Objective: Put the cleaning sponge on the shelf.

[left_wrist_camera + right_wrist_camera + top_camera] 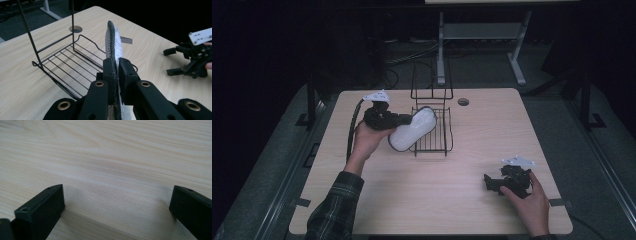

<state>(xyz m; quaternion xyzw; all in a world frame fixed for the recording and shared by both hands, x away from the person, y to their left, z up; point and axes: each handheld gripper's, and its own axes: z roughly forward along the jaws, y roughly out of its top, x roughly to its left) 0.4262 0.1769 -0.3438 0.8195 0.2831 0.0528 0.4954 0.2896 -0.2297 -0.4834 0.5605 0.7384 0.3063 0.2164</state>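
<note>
A flat white oval pad (414, 129) with a dark rim is held on edge, leaning over the left side of a black wire rack (432, 135). My left gripper (404, 121) is shut on the pad's near end. In the left gripper view the jaws pinch the thin pad (113, 42), left gripper (117, 67), with the rack (65, 65) to its left. My right gripper (490, 182) rests near the table's front right, held by a hand, jaws open and nothing between them. The right gripper view has my right gripper (117, 202) wide apart over bare wood.
The rack has a tall wire back (431, 80) toward the far edge. A round cable hole (463, 101) sits behind it in the wooden table (452, 200). A desk frame (482, 35) stands on the floor beyond. The other gripper (172, 61) shows at right in the left gripper view.
</note>
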